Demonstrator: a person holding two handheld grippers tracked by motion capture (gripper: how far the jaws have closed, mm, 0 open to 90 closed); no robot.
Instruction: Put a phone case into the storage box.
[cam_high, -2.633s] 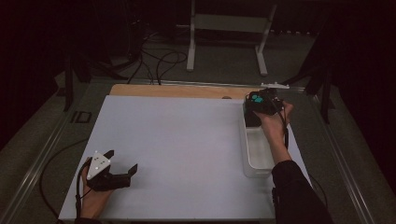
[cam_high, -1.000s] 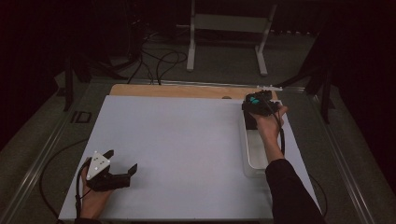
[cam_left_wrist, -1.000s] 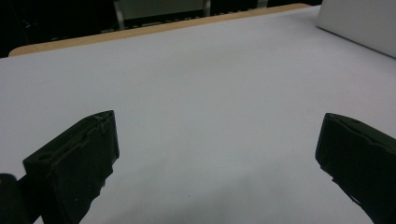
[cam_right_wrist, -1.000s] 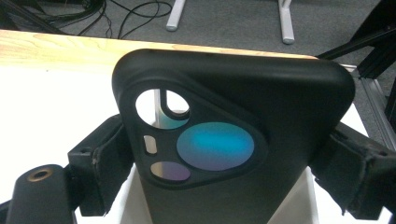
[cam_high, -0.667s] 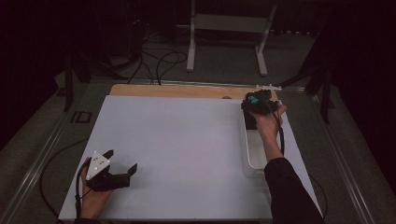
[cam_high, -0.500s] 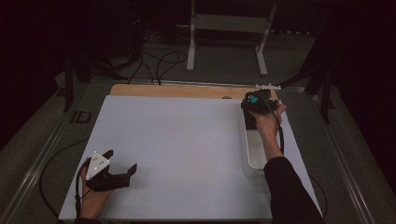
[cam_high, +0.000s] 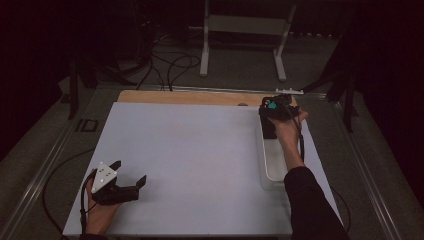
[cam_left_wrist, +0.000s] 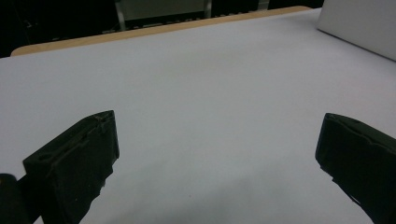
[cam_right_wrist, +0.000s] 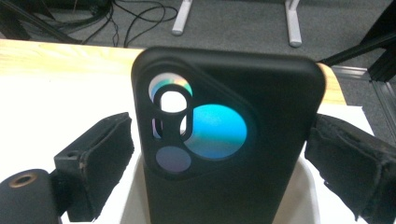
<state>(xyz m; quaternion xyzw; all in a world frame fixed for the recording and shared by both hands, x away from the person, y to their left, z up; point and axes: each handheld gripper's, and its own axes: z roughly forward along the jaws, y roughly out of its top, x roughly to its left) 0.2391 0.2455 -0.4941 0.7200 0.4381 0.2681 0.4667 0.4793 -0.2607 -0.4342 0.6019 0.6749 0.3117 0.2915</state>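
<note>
Right hand-held gripper (cam_right_wrist: 219, 154) has just opened around the phone case (cam_right_wrist: 229, 140); camera cutouts visible up close, forearm stretched over the tray (cam_high: 272, 172).

A table (cam_high: 190, 97) with a pale wooden top, seen as a strip along its far edge. A large white sheet (cam_high: 195, 160) covers nearly all of it. A long, shallow white tray (cam_high: 272, 172) sits on the sheet beside its right edge, running front to back. At the front left, a hand (cam_high: 100, 215) rests on the sheet.
</note>
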